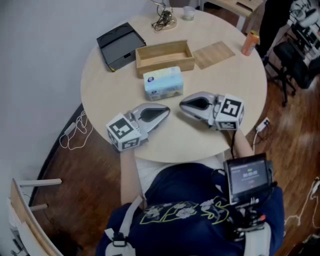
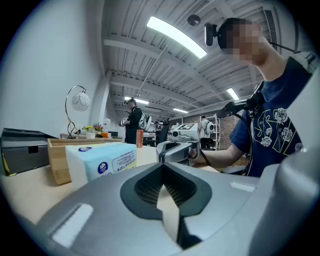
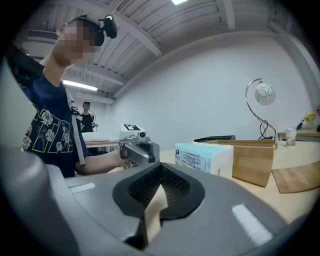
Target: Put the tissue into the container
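Screen: a small display [image 1: 247, 176] sits at the person's chest, lower right of the head view. Its writing is too small to read.
Left tongs: the left tongs [image 1: 166, 112] lie on the desk [image 1: 100, 95] near its front edge, tips pointing to frame centre. Their own view shows the jaws pressed together with nothing between them.
Right tongs: the right tongs [image 1: 183, 105] lie just to the right, tips facing the left pair's and a little apart from them. Their jaws are also closed tight and empty.
Cross views: each gripper view shows the other tongs head-on with the person's forearm behind, which the head view shows only from above.
Tissue: the tissue pack [image 1: 162, 83] stands on the desk just beyond both tips, in the centre of the head view. It is outside the box and close to its front wall.
Tissue print: both gripper views show a round blue logo and lines of small text on the end faces, none of it legible.
Box: an open wooden box [image 1: 165, 56], upper centre.
Board: a flat wooden board [image 1: 214, 54] just right of the box.
Tray: a black tray [image 1: 120, 45] left of the box.
Lamp: the lamp [image 1: 163, 17] stands at the far edge. The head view gives only its base and cord, while the gripper views show a curved stem and round shade.
Cup: a cup [image 1: 188, 12] stands beside the lamp.
Bottle: an orange bottle [image 1: 250, 43] stands at the desk's right edge.
Head view only: wooden floor [image 1: 285, 135] with white cables.
Left gripper view only: ceiling light strips and people standing far off.
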`<state>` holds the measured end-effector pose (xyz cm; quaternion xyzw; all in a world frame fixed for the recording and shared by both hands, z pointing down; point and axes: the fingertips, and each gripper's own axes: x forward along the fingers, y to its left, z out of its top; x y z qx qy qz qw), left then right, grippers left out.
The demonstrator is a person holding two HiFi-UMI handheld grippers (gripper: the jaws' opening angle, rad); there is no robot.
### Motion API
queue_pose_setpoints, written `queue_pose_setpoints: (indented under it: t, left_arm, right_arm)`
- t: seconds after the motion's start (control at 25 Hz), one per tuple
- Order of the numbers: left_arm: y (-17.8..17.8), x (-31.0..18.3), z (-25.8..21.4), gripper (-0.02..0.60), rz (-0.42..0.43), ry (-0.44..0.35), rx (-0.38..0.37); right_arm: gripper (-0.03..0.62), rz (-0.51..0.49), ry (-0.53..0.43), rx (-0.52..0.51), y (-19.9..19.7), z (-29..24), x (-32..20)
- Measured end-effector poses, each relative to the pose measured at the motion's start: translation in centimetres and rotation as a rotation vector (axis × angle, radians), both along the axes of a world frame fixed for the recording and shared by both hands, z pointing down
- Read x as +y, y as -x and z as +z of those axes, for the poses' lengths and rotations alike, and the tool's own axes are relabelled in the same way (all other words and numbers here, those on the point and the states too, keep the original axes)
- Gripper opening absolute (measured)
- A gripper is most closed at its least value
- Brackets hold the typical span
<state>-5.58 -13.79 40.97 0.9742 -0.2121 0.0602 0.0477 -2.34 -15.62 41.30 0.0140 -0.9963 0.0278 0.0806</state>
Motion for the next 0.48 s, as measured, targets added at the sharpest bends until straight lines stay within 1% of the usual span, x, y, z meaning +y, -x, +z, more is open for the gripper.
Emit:
queue_pose_setpoints:
  t: [0.48]
  left_arm:
    - [0.03, -0.02, -0.03, 0.003, 0.002, 0.001, -0.004]
  right_arm:
    - [0.000, 0.009, 0.005, -0.007, 0.19, -0.17, 0.03]
